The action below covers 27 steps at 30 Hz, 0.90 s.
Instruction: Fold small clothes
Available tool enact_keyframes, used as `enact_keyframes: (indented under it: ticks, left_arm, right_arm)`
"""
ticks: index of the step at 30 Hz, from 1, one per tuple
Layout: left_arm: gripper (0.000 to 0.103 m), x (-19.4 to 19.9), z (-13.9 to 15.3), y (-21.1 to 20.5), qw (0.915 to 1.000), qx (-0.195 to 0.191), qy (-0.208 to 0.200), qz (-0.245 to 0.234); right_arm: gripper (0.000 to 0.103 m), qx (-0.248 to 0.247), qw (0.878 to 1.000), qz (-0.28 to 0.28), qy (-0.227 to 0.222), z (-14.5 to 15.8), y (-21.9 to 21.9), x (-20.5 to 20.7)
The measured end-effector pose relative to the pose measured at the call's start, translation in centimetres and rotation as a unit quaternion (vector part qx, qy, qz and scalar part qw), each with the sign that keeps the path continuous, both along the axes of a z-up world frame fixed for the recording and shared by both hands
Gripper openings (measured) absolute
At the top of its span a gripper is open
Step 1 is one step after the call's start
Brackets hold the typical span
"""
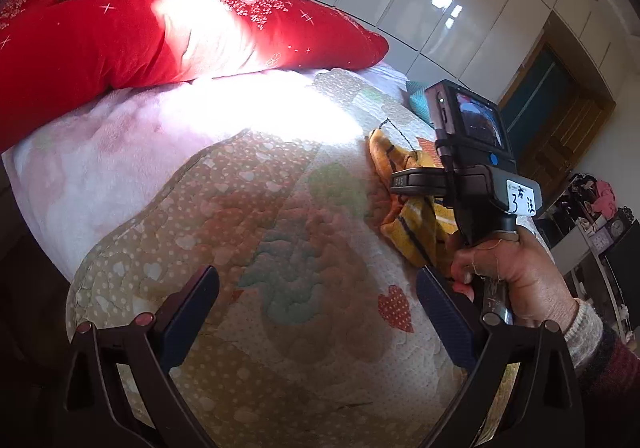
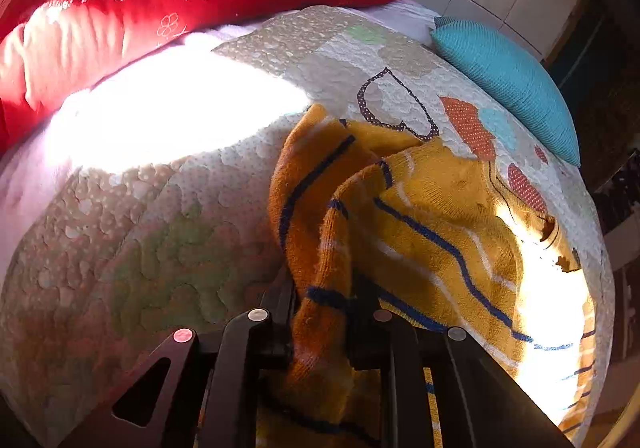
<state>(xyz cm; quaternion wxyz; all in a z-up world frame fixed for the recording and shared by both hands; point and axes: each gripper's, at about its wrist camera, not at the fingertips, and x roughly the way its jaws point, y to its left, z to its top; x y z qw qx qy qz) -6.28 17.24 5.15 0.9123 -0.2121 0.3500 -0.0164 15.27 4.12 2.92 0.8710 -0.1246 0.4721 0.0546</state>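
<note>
A small mustard-yellow knitted sweater [image 2: 440, 216] with navy and white stripes lies crumpled on the quilted bed cover [image 2: 168, 248]. My right gripper [image 2: 322, 300] is shut on a fold of the sweater, which bunches up between the fingers. In the left wrist view the sweater [image 1: 416, 224] shows at the right, partly hidden behind the right gripper's body [image 1: 472, 176] and the hand that holds it. My left gripper [image 1: 318, 312] is open and empty above the quilt, to the left of the sweater.
A large red pillow [image 1: 120, 16] lies along the far side of the bed. A teal cushion [image 2: 512, 80] sits at the far right edge. White wardrobe doors [image 1: 440, 0] stand behind. Bright sunlight washes out part of the quilt.
</note>
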Motion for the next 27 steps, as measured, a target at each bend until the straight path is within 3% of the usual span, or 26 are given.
enact_keyframes:
  ticks: [6, 11, 16, 19, 21, 23, 25, 27]
  left_arm:
    - [0.098, 0.1, 2.1, -3.5, 0.999, 0.027, -0.013, -0.032]
    - [0.098, 0.8, 2.4, -7.4, 0.9966, 0.04, -0.005, -0.071]
    - [0.098, 1.1, 2.0, -11.4, 0.9922, 0.052, 0.007, -0.113]
    - [0.098, 1.5, 1.6, -13.5, 0.9887, 0.058, 0.018, -0.137]
    - [0.098, 1.5, 1.4, -14.8, 0.9864, 0.063, 0.024, -0.15]
    - [0.098, 1.5, 1.5, -15.5, 0.9847, 0.065, 0.027, -0.159]
    - [0.098, 1.3, 1.7, -16.0, 0.9837, 0.069, 0.025, -0.164]
    - [0.098, 1.2, 1.9, -16.1, 0.9834, 0.072, 0.022, -0.165]
  right_arm:
    - [0.015, 0.145, 0.987, -0.063, -0.038, 5.7, -10.7, -1.5]
    - [0.015, 0.208, 0.965, -0.143, -0.071, 8.0, -23.2, -4.3]
    - [0.015, 0.246, 0.938, -0.239, -0.051, 4.5, -35.0, -7.6]
    - [0.016, 0.28, 0.92, -0.272, -0.028, 1.1, -39.2, -9.4]
    - [0.016, 0.327, 0.905, -0.269, -0.028, -0.1, -40.8, -10.3]
    - [0.023, 0.349, 0.901, -0.257, -0.033, 0.0, -41.5, -10.8]
    - [0.041, 0.339, 0.904, -0.257, -0.048, 1.1, -41.8, -11.6]
    - [0.05, 0.337, 0.902, -0.261, -0.065, 2.4, -42.3, -12.8]
